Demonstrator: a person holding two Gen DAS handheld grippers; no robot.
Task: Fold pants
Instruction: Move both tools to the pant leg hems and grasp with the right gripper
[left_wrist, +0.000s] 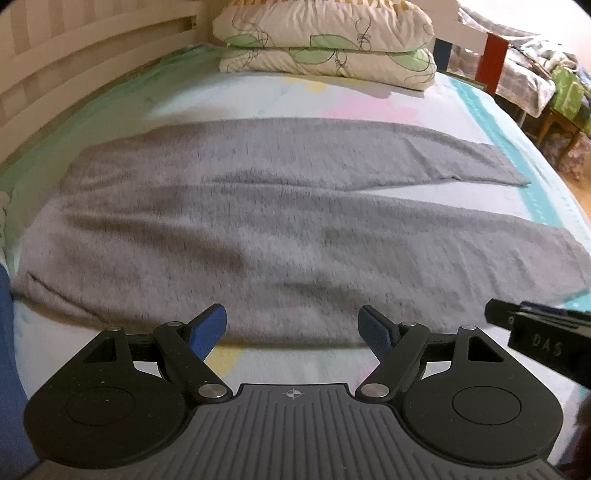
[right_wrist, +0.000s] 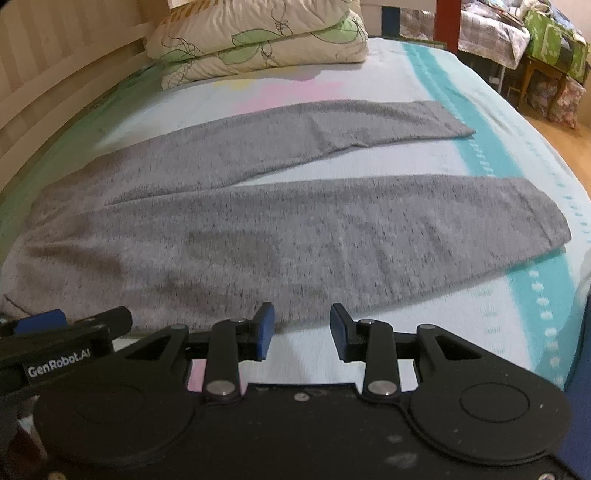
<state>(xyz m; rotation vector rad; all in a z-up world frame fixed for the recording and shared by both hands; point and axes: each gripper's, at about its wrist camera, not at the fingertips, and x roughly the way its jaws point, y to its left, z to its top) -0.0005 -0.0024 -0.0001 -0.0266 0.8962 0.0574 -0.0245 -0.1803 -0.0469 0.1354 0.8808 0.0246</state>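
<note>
The grey pants lie flat and unfolded on the bed sheet, waistband to the left, both legs running right and splayed apart. The left gripper hovers at the near hem edge, fingers spread wide, holding nothing. The right gripper sits just beside it to the right, fingers moderately apart, also empty. Two stacked pillows rest at the far end.

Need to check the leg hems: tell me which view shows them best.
The right wrist view: both cuffs of the grey knit pants lie fully in frame. The left wrist view cuts off the nearer cuff at its right edge and shows the pants blurrier.
</note>
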